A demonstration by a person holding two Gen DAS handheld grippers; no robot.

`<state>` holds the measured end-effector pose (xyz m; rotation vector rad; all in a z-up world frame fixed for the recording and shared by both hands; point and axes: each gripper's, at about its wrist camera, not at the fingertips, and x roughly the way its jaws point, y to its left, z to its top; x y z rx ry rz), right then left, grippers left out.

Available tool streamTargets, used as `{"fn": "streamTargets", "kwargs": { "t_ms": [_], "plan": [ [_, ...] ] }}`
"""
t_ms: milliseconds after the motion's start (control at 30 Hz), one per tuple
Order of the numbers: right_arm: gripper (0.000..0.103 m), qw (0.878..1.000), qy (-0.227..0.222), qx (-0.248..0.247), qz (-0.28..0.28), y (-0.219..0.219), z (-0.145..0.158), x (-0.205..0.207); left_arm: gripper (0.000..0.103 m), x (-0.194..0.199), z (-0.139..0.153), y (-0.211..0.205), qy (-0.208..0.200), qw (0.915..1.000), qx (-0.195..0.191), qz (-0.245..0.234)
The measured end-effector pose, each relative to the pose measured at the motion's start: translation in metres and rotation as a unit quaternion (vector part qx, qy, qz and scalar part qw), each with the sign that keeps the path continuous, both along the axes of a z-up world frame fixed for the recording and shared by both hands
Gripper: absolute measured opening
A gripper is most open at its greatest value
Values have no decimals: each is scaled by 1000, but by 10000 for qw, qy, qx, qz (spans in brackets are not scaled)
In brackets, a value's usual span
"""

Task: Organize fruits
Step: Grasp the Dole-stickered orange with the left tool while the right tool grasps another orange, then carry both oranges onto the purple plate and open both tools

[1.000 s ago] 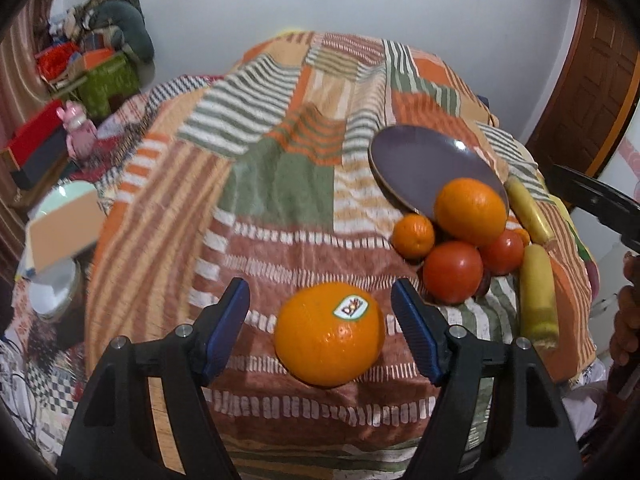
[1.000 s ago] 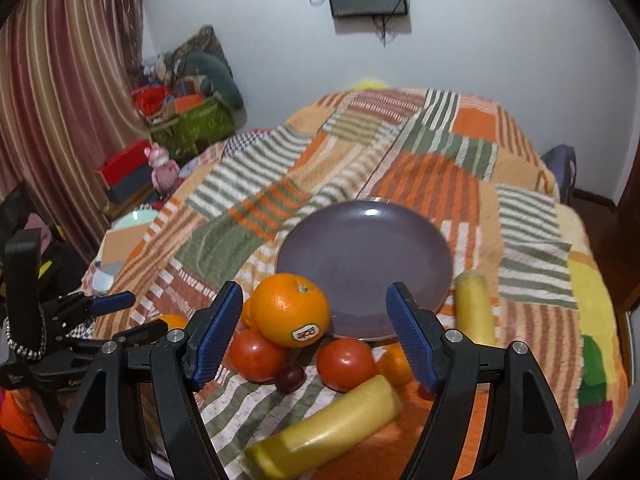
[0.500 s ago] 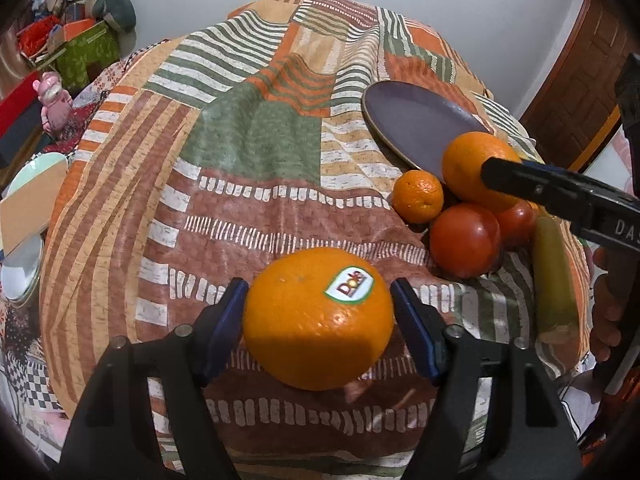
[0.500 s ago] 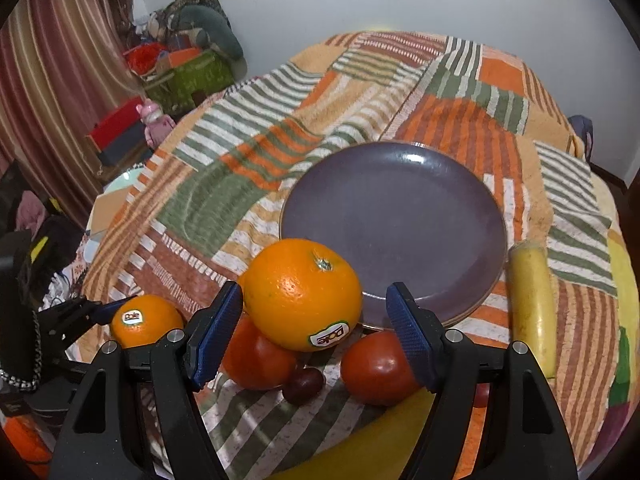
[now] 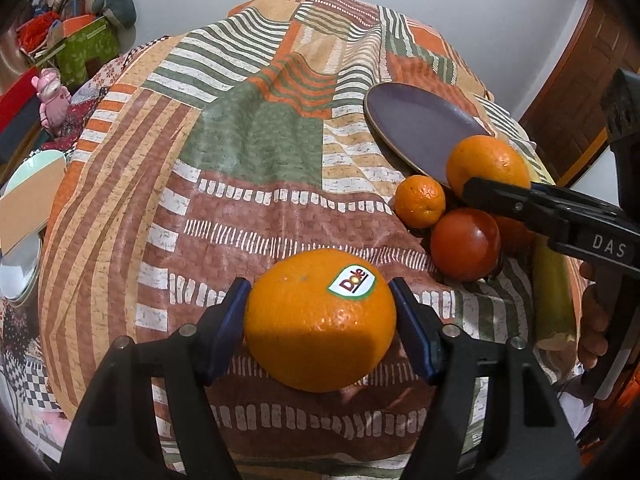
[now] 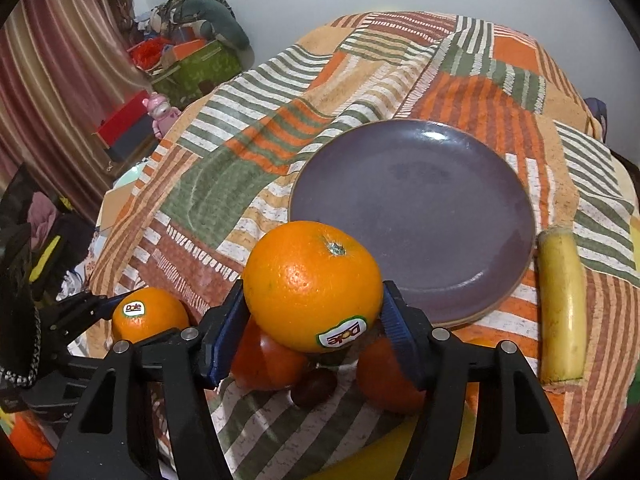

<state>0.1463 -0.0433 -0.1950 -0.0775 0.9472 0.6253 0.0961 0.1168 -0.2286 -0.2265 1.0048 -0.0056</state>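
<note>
My left gripper (image 5: 320,320) is shut on a Dole-stickered orange (image 5: 320,322) resting on the striped cloth; it also shows in the right wrist view (image 6: 149,314). My right gripper (image 6: 314,312) is shut on a second large orange (image 6: 313,285) that sits atop two tomatoes (image 6: 266,362) beside the purple plate (image 6: 416,216). In the left wrist view this orange (image 5: 488,164) and right gripper finger (image 5: 516,202) lie at the right, next to a mandarin (image 5: 420,201), a tomato (image 5: 465,244) and the plate (image 5: 416,124).
A banana (image 6: 560,308) lies right of the plate, another (image 5: 554,292) near the table's right edge. A small dark fruit (image 6: 314,388) sits between the tomatoes. Boxes, a pink toy (image 5: 52,94) and clutter stand on the floor at left.
Both grippers have closed their jaws onto their oranges; the right gripper moved forward and down around its orange. The left orange now fills the left jaws.
</note>
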Motion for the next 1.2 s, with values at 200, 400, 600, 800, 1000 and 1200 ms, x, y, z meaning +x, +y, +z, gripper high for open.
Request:
{"fn": "streamTargets", "kwargs": {
  "t_ms": [200,400,600,800,1000,1200],
  "plan": [
    [61,9995,-238,180,-129,-13,18,0,69,4,9,2,-36,10000,31,74],
    [61,9974,-592,287,-305,-29,39,1,69,13,39,0,-401,9991,120,64],
    [61,9930,-977,356,-562,-50,61,8,69,29,70,-10,-814,9963,276,-42],
    [61,9883,-1283,402,-723,-66,78,19,69,54,97,-26,-1172,9920,419,-191],
    [61,9849,-1532,359,-724,-72,88,29,69,81,117,-44,-1461,9866,567,-455],
    [61,9809,-1767,340,-741,-77,96,46,69,108,129,-63,-1631,9826,639,-618]
  ]
}}
